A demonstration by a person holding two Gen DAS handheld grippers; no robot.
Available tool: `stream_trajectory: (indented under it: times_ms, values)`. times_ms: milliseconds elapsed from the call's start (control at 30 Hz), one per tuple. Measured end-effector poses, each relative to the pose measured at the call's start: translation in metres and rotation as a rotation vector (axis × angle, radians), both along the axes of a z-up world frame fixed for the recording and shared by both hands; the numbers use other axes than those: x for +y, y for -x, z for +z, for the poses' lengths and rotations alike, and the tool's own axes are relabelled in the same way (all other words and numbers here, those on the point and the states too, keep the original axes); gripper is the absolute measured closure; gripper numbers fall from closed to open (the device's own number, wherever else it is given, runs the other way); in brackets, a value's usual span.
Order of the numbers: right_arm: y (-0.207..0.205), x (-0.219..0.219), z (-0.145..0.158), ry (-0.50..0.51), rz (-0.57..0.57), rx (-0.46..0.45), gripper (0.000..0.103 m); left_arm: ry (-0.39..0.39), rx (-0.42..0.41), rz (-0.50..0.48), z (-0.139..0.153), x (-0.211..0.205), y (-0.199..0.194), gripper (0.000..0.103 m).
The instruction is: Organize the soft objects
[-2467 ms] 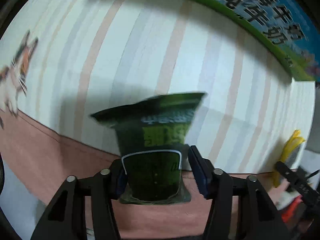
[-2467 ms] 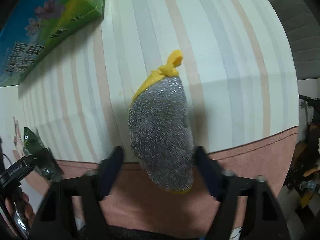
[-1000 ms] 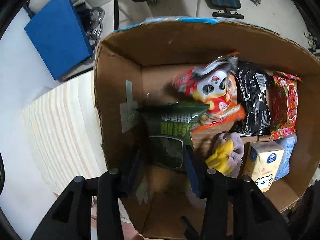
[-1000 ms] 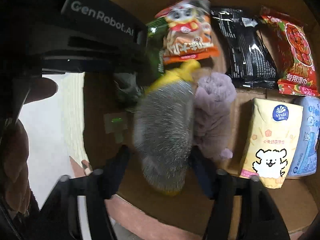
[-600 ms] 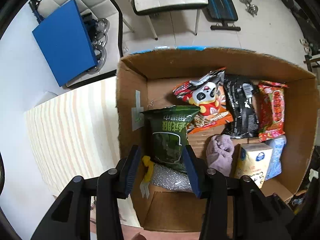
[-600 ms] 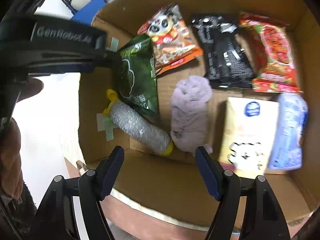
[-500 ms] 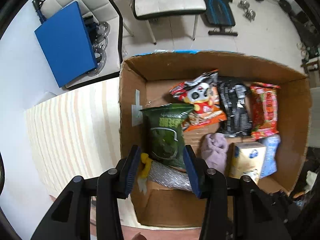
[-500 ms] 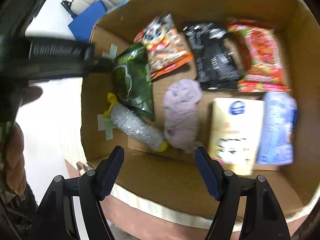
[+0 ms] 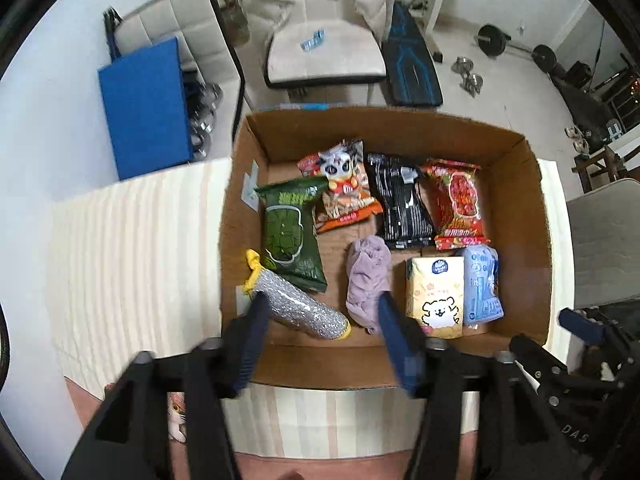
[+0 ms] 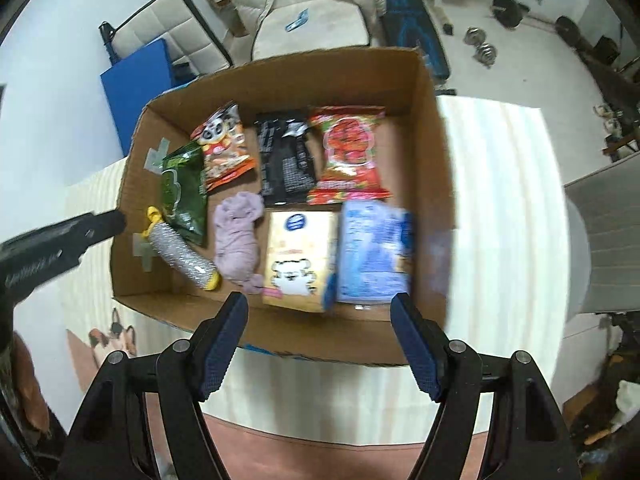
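An open cardboard box [image 9: 516,160] [image 10: 432,132] stands on the striped table. Inside lie a green snack bag [image 9: 290,236] [image 10: 184,194], a silver scrubber with yellow ends [image 9: 300,308] [image 10: 182,254], a purple cloth [image 9: 368,278] [image 10: 238,240], a panda snack bag [image 9: 340,188], a black packet [image 9: 402,200], a red packet [image 9: 458,200], a yellow tissue pack [image 9: 434,298] [image 10: 298,256] and a blue pack [image 9: 482,284] [image 10: 372,252]. My left gripper [image 9: 320,334] is open and empty above the box's near wall. My right gripper [image 10: 320,336] is open and empty, also over the near wall.
The table's striped cloth [image 9: 132,248] [image 10: 504,208] spreads both sides of the box. Behind the table are a blue mat [image 9: 144,108], a white chair [image 9: 320,52], a bench and weights [image 9: 468,76] on the floor.
Both grippers let go of their loads: the green bag and the scrubber now lie in the box. Both grippers pulled up and back, and the left one opened wider.
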State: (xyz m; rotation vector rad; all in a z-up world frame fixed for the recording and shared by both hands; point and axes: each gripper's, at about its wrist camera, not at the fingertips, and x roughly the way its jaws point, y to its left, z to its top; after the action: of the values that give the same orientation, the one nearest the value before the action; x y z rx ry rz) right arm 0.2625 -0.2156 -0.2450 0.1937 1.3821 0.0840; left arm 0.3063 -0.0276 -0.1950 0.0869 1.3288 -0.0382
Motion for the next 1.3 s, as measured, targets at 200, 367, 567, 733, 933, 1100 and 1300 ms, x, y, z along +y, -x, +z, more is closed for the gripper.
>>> stream_trajectory:
  times_ms: [200, 367, 567, 733, 933, 1100, 1300]
  values:
    - [0.007, -0.008, 0.006, 0.055, -0.011, -0.012, 0.007, -0.044, -0.090, 0.001, 0.016, -0.007, 0.015, 0.011]
    - [0.010, -0.010, 0.010, 0.118, -0.026, -0.029, 0.000, -0.047, -0.096, 0.020, 0.017, -0.006, 0.019, 0.002]
    - [0.012, -0.013, 0.017, 0.137, -0.045, -0.050, 0.000, -0.032, -0.095, 0.031, 0.013, -0.005, 0.025, 0.001]
    - [0.017, -0.014, 0.025, 0.147, -0.053, -0.066, 0.000, -0.024, -0.107, 0.038, 0.017, -0.005, 0.032, 0.001]
    - [0.034, -0.013, 0.053, 0.161, -0.054, -0.122, 0.000, -0.007, -0.168, 0.046, 0.050, -0.007, 0.058, 0.001]
    - [0.074, -0.012, 0.104, 0.179, -0.044, -0.226, 0.000, 0.018, -0.270, 0.042, 0.102, -0.009, 0.104, 0.001]
    - [0.142, -0.013, 0.162, 0.161, -0.043, -0.315, 0.000, 0.047, -0.330, 0.045, 0.147, -0.002, 0.160, 0.001]
